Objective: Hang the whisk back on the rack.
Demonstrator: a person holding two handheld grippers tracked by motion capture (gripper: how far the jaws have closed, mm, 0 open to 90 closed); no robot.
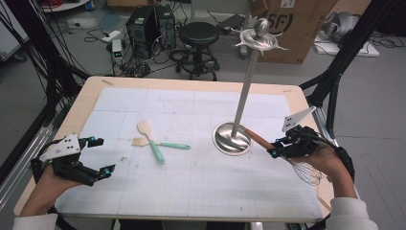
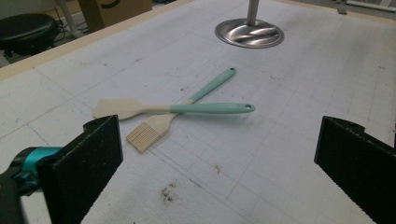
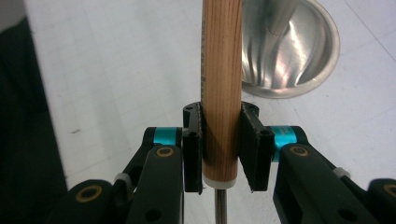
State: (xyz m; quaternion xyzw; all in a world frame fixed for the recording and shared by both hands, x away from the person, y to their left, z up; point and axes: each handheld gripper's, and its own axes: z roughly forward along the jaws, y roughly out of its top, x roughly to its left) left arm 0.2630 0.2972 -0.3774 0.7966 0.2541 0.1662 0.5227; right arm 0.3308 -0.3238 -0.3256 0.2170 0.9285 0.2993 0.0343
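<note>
A whisk with a wooden handle [image 1: 257, 139] and wire loops [image 1: 306, 172] hangs at the right of the table, and my right gripper [image 1: 274, 147] is shut on the handle. Seen from the right gripper view, the handle [image 3: 222, 84] stands clamped between the jaws of the right gripper [image 3: 222, 140], pointing toward the steel stand's round base [image 3: 299, 51]. The stand [image 1: 232, 140] rises on a tall pole to a hooked top [image 1: 258, 38]. My left gripper [image 1: 104, 155] rests open at the table's left edge, holding nothing. Ahead of the left gripper [image 2: 217, 154] lie a spatula [image 2: 116, 108] and a brush [image 2: 144, 135].
The teal-handled spatula [image 1: 145, 128] and brush [image 1: 140, 142] lie crossed on the white mat [image 1: 191, 191], left of the stand. Beyond the table's far edge are a black stool [image 1: 198, 36], computer cases [image 1: 148, 24] and a cardboard box [image 1: 297, 24].
</note>
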